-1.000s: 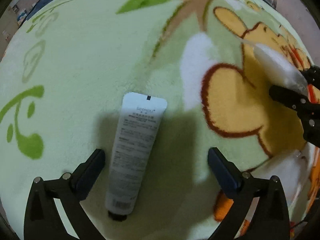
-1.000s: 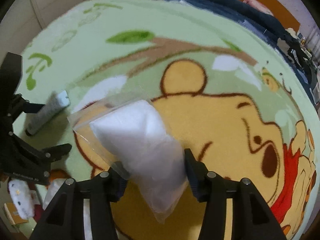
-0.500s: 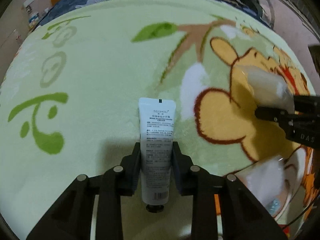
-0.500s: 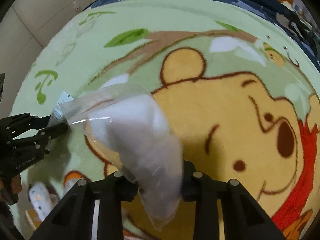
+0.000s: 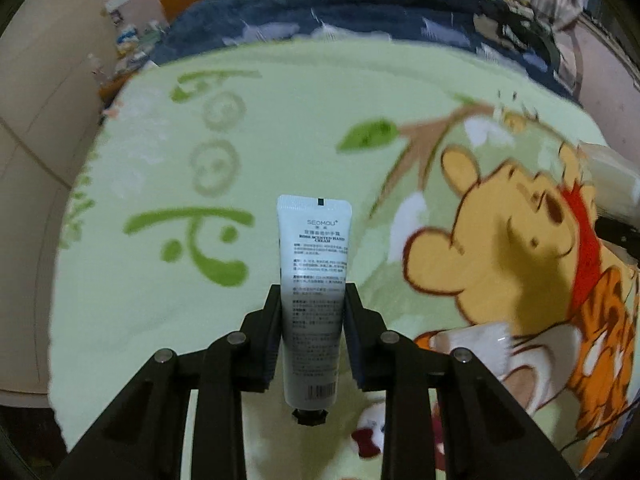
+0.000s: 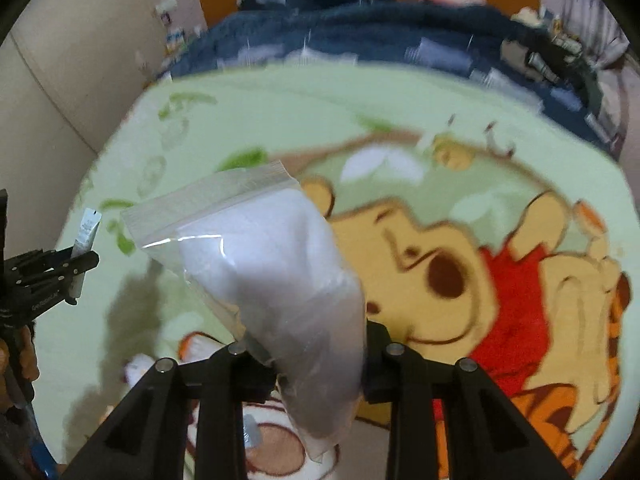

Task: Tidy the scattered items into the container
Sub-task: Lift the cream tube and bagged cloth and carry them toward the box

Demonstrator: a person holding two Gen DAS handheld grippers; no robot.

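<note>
With the left gripper clamped on the hand cream tube and the right gripper pinching the zip bag of white filling, both clear above the cartoon blanket, carry them steadily without loosening, since no container is in view.

A smooth matt plastic tube, a glossy clear plastic bag, and a fuzzy fleece blanket.

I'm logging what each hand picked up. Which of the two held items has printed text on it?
The hand cream tube, clamped in the left tool. The clear bag in the right tool is unprinted, with white stuffing inside.
</note>
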